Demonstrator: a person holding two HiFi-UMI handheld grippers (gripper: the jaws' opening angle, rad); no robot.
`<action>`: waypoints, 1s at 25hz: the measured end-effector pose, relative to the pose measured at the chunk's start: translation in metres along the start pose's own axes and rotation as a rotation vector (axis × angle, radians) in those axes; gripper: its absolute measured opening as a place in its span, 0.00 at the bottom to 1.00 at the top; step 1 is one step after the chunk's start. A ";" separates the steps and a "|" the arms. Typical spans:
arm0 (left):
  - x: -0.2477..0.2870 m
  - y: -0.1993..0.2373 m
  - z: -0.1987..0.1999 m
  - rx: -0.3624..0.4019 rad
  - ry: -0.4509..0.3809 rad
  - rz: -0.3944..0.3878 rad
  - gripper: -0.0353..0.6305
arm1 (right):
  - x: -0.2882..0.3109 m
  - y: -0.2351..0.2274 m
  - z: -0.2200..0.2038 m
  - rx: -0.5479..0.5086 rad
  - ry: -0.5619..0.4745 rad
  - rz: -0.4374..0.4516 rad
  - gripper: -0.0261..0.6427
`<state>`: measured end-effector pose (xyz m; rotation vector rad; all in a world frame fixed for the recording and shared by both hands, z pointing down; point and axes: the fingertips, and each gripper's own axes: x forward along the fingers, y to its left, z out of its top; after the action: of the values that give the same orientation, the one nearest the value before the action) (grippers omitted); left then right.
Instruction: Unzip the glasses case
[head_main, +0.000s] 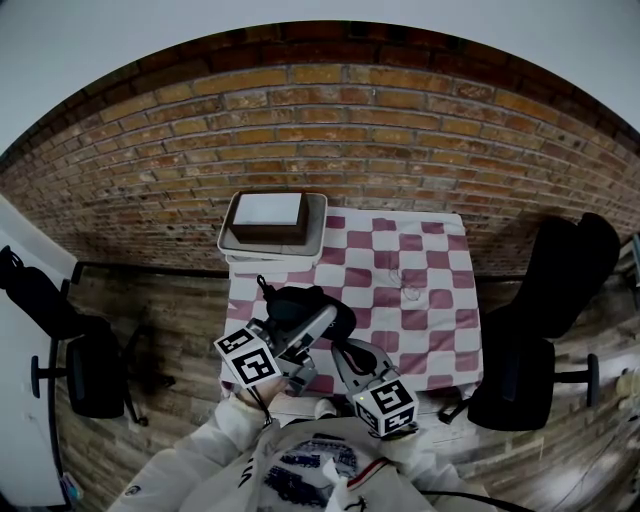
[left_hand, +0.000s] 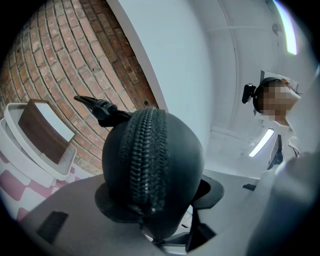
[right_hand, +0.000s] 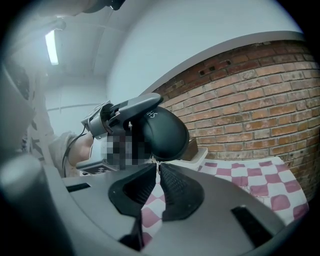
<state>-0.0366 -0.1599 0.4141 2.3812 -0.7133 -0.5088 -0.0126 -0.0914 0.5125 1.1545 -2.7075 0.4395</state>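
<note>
The black glasses case (head_main: 303, 303) is held up above the near edge of the checked table (head_main: 430, 300). My left gripper (left_hand: 156, 202) is shut on it, and in the left gripper view the case (left_hand: 152, 160) fills the middle with its closed zipper (left_hand: 145, 155) running straight at the camera. A black strap (left_hand: 97, 107) sticks out from the case's far end. My right gripper (right_hand: 158, 165) comes from below, its fingertips (right_hand: 167, 172) pinched together right under the case (right_hand: 162, 132), with the small zipper pull between them.
A white tray (head_main: 230, 245) with a brown box (head_main: 268, 215) stands at the table's far left corner, close behind the case. Black chairs (head_main: 560, 290) stand to the right and another (head_main: 85, 360) to the left. A brick wall (head_main: 330, 130) lies behind the table.
</note>
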 end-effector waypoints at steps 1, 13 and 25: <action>0.000 0.000 0.000 0.000 0.000 -0.001 0.44 | 0.000 0.000 0.000 -0.001 0.000 -0.001 0.09; -0.003 -0.004 -0.004 0.012 0.020 0.000 0.44 | -0.003 0.005 -0.004 -0.037 0.015 -0.008 0.06; -0.008 -0.012 -0.006 0.077 0.034 -0.011 0.43 | -0.007 0.012 -0.005 -0.079 0.033 -0.019 0.06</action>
<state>-0.0355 -0.1439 0.4126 2.4603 -0.7166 -0.4517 -0.0160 -0.0772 0.5129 1.1403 -2.6579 0.3421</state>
